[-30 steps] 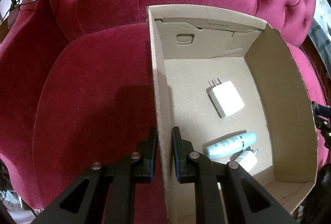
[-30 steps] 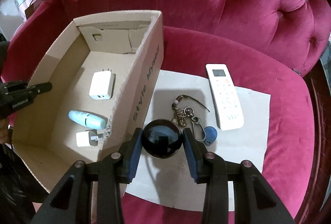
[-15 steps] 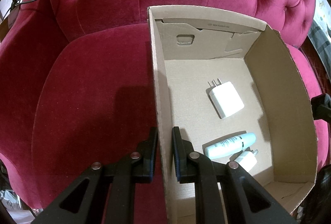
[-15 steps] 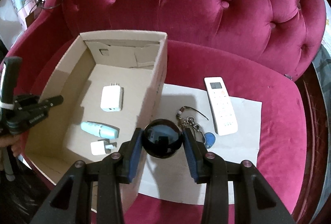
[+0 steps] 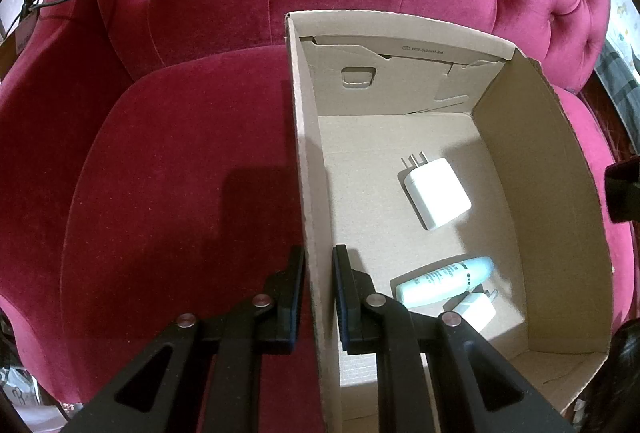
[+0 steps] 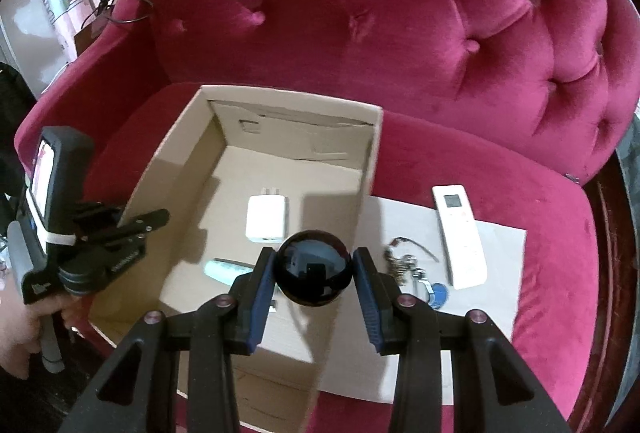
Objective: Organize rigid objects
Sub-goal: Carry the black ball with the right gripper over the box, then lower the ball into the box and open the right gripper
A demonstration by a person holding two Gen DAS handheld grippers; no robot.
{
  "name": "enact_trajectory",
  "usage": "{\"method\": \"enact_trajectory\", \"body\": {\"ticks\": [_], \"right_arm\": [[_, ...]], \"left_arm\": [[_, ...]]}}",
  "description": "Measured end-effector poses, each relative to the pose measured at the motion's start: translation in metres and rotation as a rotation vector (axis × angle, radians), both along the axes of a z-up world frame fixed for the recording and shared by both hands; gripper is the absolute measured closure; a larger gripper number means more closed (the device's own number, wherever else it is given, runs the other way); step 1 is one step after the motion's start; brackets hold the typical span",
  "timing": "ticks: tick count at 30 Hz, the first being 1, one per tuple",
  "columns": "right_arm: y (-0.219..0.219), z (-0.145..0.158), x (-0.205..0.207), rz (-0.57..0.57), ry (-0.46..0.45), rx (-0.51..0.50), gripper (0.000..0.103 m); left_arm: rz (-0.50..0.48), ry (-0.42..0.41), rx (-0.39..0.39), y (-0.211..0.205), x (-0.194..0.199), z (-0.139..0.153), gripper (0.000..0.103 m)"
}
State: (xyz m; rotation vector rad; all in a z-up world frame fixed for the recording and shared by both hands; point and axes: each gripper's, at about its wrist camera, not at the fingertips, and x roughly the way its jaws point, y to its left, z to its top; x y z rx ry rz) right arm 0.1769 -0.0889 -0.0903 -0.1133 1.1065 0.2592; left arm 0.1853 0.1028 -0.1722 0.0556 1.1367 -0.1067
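While my left claw [image 5: 318, 297] pinches the box wall [image 5: 310, 193], right claw [image 6: 314, 289] grips glossy black ball [image 6: 315, 267] above box rim [image 6: 366, 193]; open floor below-left.

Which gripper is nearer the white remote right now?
Right. The right gripper, holding the black ball, is over the cardboard box's wall nearest the remote. The left gripper clamps the opposite wall.

The right gripper [image 6: 314, 275] holds a black ball [image 6: 315, 267] between its fingers [image 6: 262, 287], above the right wall of the cardboard box [image 6: 168, 161]. A white charger [image 6: 267, 219] lies inside the box.
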Motion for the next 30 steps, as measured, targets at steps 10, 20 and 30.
{"method": "enact_trajectory", "body": {"ticks": [10, 20, 30], "right_arm": [[0.045, -0.021, -0.005, 0.075, 0.038, 0.011, 0.061], [0.069, -0.059, -0.011, 0.076, 0.1, 0.016, 0.061], [0.085, -0.087, -0.023, 0.106, 0.153, 0.03, 0.061]], "left_arm": [[-0.001, 0.001, 0.0, 0.0, 0.0, 0.0, 0.088], [0.0, 0.0, -0.004, 0.002, -0.001, 0.0, 0.088], [0.001, 0.0, -0.006, 0.003, -0.001, 0.0, 0.088]]}}
